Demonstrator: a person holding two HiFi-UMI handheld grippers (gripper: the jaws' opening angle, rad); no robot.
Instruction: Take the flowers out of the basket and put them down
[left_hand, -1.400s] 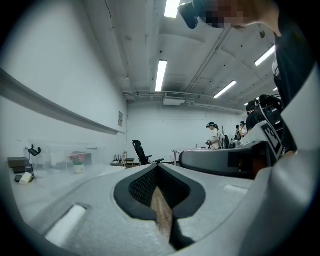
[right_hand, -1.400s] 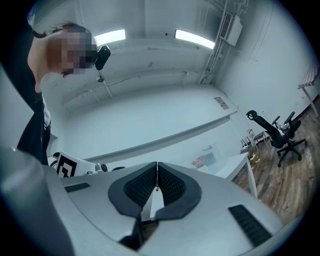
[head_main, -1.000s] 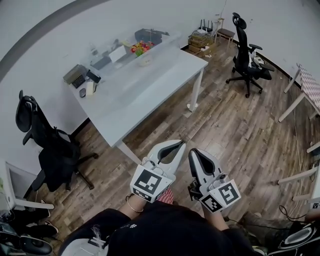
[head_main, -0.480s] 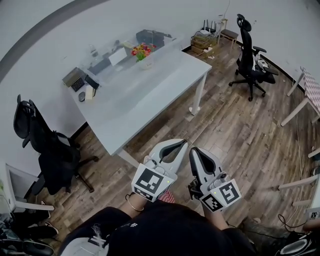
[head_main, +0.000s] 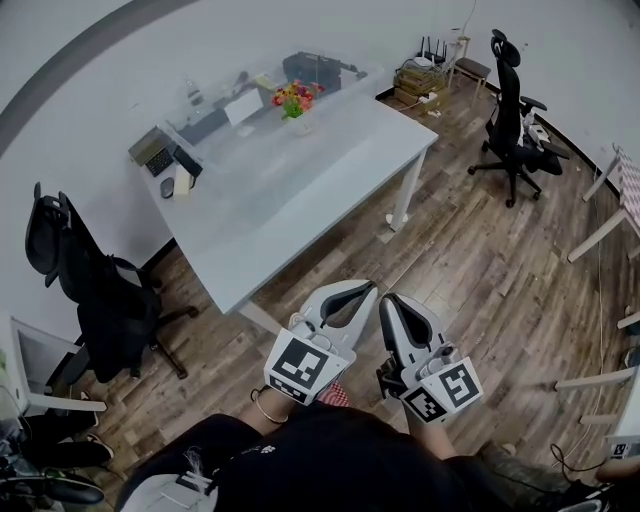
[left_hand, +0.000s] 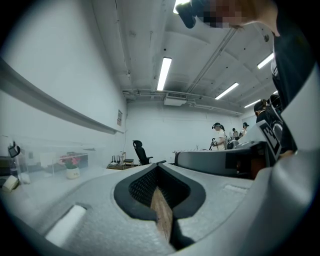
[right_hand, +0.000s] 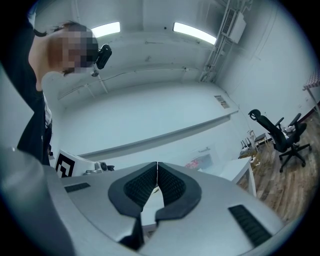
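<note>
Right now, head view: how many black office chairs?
2: near chair, left of the white table; far chair, top right by the wall. More may be out of frame.

Left claw and right claw, both closed, hang near the white table bearing flowers.

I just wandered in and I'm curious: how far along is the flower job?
Nothing looks done: the flowers stand in their white holder at the far end of the table. Nothing is in hand: the left tool and right tool are shut, empty, well short of the table. Left: reach the flowers, lift them out, set them down.
</note>
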